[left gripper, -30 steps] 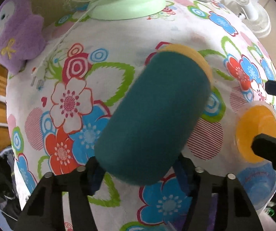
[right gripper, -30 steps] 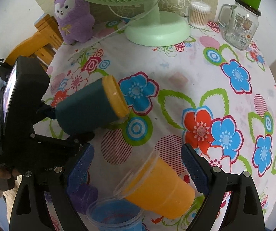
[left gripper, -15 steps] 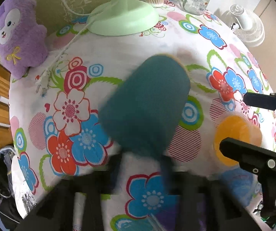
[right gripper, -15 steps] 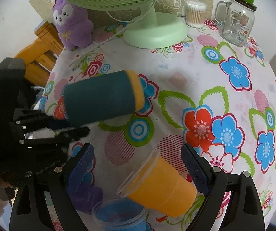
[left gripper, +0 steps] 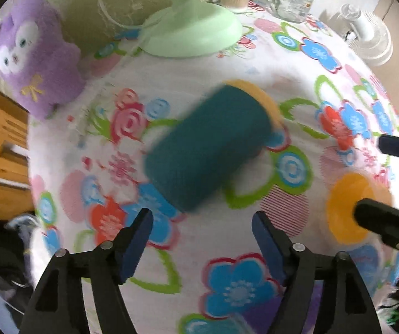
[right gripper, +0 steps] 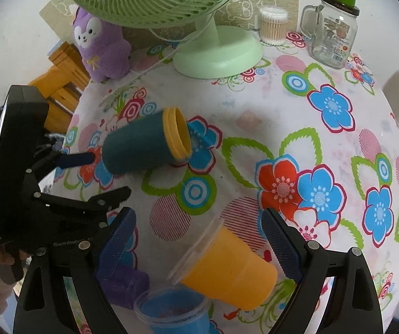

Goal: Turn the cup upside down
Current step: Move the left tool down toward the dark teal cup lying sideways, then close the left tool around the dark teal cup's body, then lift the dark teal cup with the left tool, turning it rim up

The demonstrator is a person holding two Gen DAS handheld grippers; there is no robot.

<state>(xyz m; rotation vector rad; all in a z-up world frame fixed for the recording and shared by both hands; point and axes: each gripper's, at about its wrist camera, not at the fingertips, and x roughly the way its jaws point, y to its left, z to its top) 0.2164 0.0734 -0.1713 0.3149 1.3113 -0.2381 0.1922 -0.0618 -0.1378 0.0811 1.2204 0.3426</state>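
Note:
A dark teal cup (left gripper: 210,150) with a yellow rim is tipped on its side over the floral tablecloth, its mouth pointing away from my left gripper; it is blurred. In the right wrist view the teal cup (right gripper: 143,144) has its rim low against the cloth. My left gripper (left gripper: 202,239) is open just behind the cup's base and holds nothing; it also shows in the right wrist view (right gripper: 99,175). My right gripper (right gripper: 196,239) is open, with an orange cup (right gripper: 227,272) lying on its side between its fingers.
A green fan's base (right gripper: 219,53), a purple plush toy (right gripper: 102,47), a glass jar mug (right gripper: 333,33) and a cotton swab box (right gripper: 273,25) stand at the back. A blue cup (right gripper: 171,311) and a purple cup (right gripper: 127,286) lie near the front edge.
My left gripper has opened and let go of the teal cup, then drawn back. The cup has dropped toward the cloth, tipped on its side. The right gripper has stayed over the orange cup.

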